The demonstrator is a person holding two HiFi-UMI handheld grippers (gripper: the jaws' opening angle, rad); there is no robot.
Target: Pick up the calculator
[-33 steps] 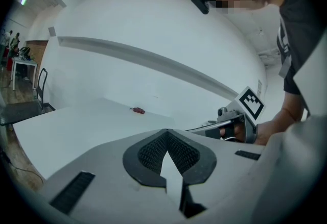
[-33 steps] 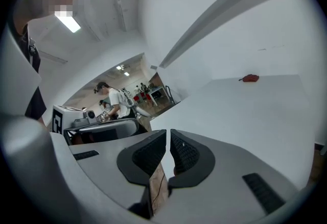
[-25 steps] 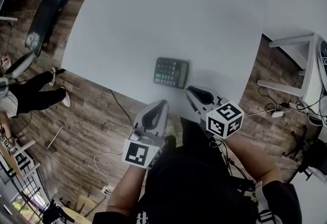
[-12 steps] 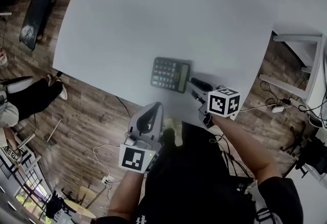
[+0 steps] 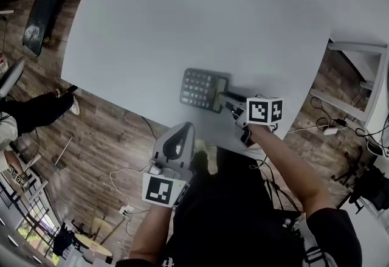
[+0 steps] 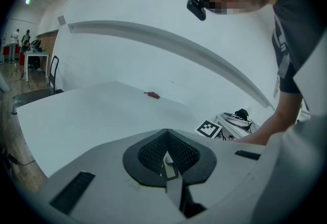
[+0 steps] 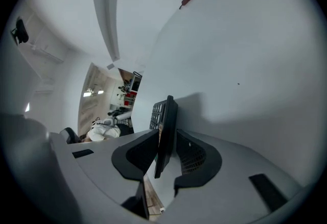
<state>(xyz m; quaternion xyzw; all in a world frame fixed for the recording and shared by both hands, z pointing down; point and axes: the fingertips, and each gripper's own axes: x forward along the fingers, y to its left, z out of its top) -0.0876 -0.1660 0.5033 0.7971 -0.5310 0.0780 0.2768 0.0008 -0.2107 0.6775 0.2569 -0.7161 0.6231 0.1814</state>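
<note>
The dark calculator [image 5: 203, 90] lies on the white table [image 5: 182, 16] close to its near edge. My right gripper [image 5: 228, 101] has come in from the right, and its jaws are closed over the calculator's right end. In the right gripper view the calculator [image 7: 163, 131] stands edge-on between the two pads of that gripper [image 7: 166, 139], its keys facing left. My left gripper [image 5: 181, 133] hangs beyond the table's near edge, over the wooden floor, left of the calculator. In the left gripper view its jaws [image 6: 166, 159] are together with nothing in them.
A small red item [image 6: 152, 95] lies far across the table. A person [image 5: 30, 110] sits on the floor side at the left. A white side table [image 5: 358, 77] and cables [image 5: 328, 132] are at the right.
The right gripper moved left and forward to the calculator's right end and now has it between its jaws. The left gripper stayed about where it was.
</note>
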